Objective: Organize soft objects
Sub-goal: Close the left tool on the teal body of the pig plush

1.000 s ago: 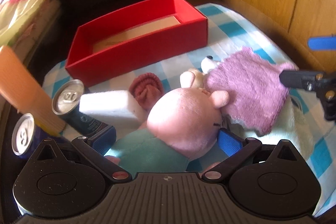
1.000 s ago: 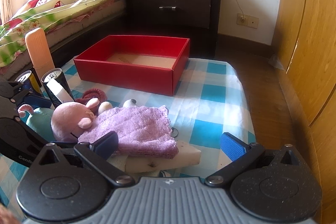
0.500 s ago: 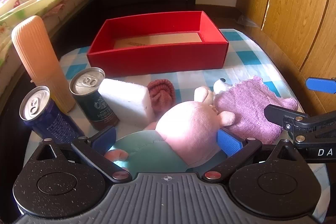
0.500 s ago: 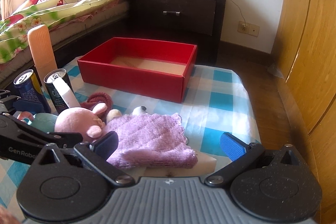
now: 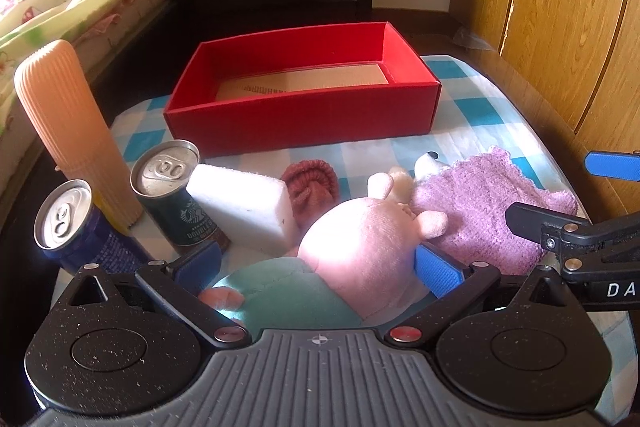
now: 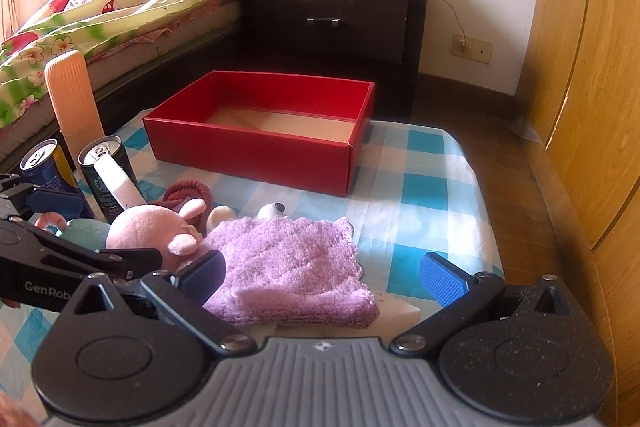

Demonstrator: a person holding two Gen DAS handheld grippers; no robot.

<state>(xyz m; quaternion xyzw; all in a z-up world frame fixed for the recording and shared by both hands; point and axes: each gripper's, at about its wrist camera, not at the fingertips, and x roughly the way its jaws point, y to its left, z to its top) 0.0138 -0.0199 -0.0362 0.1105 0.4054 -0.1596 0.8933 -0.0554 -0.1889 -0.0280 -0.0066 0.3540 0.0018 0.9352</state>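
Note:
A pink pig plush (image 5: 360, 247) in a teal dress lies between the open jaws of my left gripper (image 5: 320, 265); the blue pads flank it with gaps on both sides. It also shows in the right wrist view (image 6: 156, 231). A purple towel (image 6: 296, 263) lies over a white sponge (image 6: 400, 315), between the open jaws of my right gripper (image 6: 324, 277). A dark red knit piece (image 5: 312, 183), a white foam block (image 5: 244, 203) and a small white plush (image 5: 426, 163) lie nearby. The open red box (image 5: 304, 119) stands behind.
Two drink cans (image 5: 176, 195) (image 5: 68, 223) and a tall peach ribbed bottle (image 5: 68, 131) stand at the left on the blue checked cloth (image 6: 420, 187). A bed (image 6: 100, 23), a dark nightstand (image 6: 336, 23) and a wooden wardrobe (image 6: 592, 67) surround the table.
Both grippers have pulled back and risen a little; the left view has levelled out and now shows the bottle and both cans. The pig plush stays between the left jaws.

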